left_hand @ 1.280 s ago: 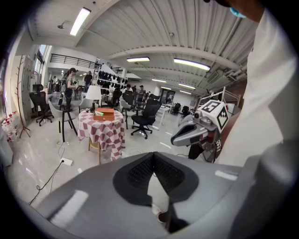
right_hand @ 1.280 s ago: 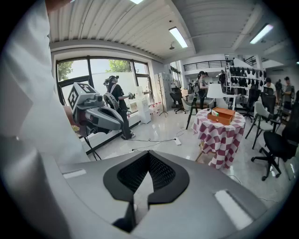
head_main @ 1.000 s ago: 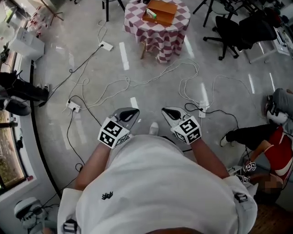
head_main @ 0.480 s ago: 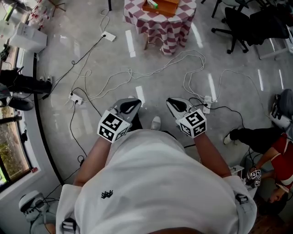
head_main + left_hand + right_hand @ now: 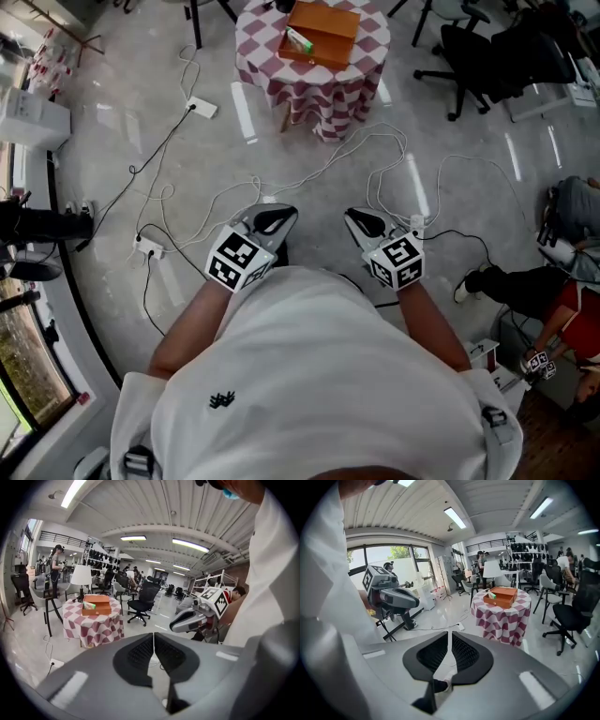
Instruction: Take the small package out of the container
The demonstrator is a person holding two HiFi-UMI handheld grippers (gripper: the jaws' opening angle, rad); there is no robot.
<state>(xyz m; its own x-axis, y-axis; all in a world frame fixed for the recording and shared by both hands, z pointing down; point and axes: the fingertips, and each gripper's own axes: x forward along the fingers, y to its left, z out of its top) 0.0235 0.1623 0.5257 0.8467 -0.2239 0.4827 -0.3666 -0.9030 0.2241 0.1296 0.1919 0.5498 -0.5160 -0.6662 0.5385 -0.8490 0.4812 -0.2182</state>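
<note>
Left gripper [image 5: 272, 220] was held in front of the person's torso, pointing to 12 o'clock; in its own view [image 5: 153, 637] the jaws were clenched together with nothing between them

Cables [image 5: 225, 187] lay looped over the floor at 10 to 12 o'clock of the left gripper

Table [image 5: 323, 89] with a red-white check cloth stood at 12 o'clock, well apart from both grippers. Box [image 5: 333, 23], orange and open on top, sat on the table. Package [image 5: 298, 40], small and green-white, lay inside the box at its 9 o'clock side, not taken out

Left gripper view had the table [image 5: 93, 627] at 10 o'clock of the jaws, box [image 5: 97, 610] on top, package [image 5: 87, 605] at the box's left end

Right gripper [image 5: 366, 223] was just beside the left one at its 3 o'clock, also pointing to 12. In its own view [image 5: 450, 637] the jaws were all but together, only a thin slit at the tips, holding nothing. That view had the table [image 5: 501, 618] at 1 o'clock, box [image 5: 502, 600] on it, package [image 5: 491, 594] at the near-left end

Chair [image 5: 469, 56], black, stood at 3 o'clock of the table
</note>
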